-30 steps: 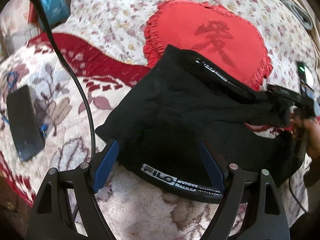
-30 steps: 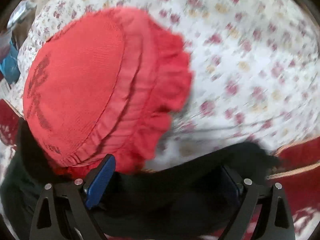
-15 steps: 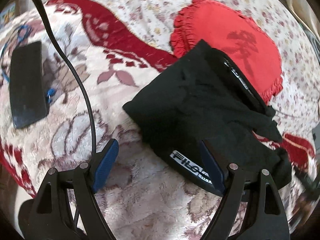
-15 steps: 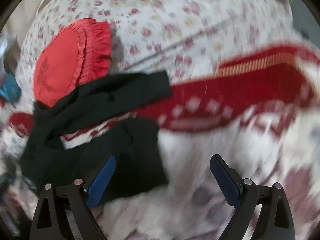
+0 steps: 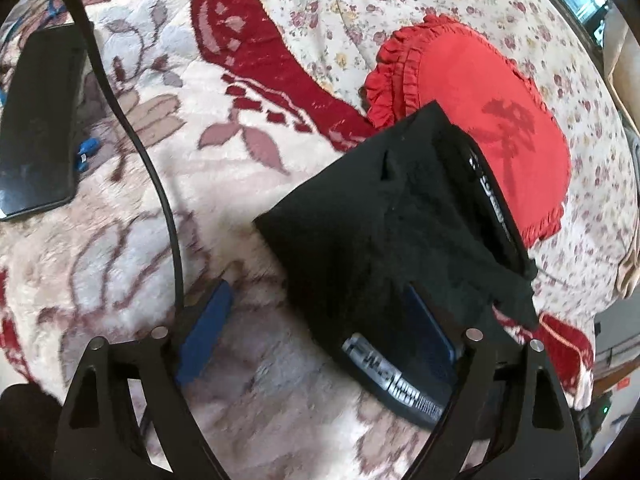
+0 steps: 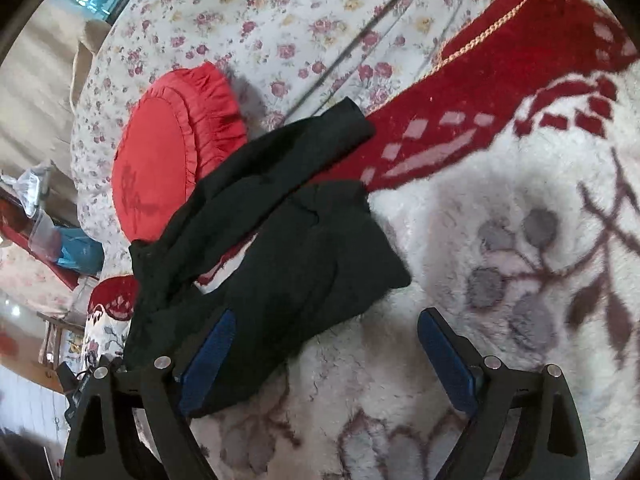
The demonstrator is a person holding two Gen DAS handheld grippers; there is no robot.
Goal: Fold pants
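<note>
Black pants (image 5: 384, 224) lie folded in a bundle on the fluffy blanket, the printed waistband (image 5: 394, 384) at the near edge. One loose leg trails over a red pillow. My left gripper (image 5: 320, 336) is open and empty above the blanket, its right finger over the pants' near edge. In the right wrist view the same pants (image 6: 280, 248) lie left of centre. My right gripper (image 6: 324, 352) is open and empty, its left finger over the pants' edge.
A red heart-shaped frilled pillow (image 5: 488, 120) lies behind the pants on a floral sheet (image 5: 360, 8). It also shows in the right wrist view (image 6: 168, 160). A black phone (image 5: 36, 120) and a black cable (image 5: 132, 120) lie at the left.
My right gripper let go of the pants leg, opened and pulled back to the right. My left gripper swung left, so the pants now sit at its right finger.
</note>
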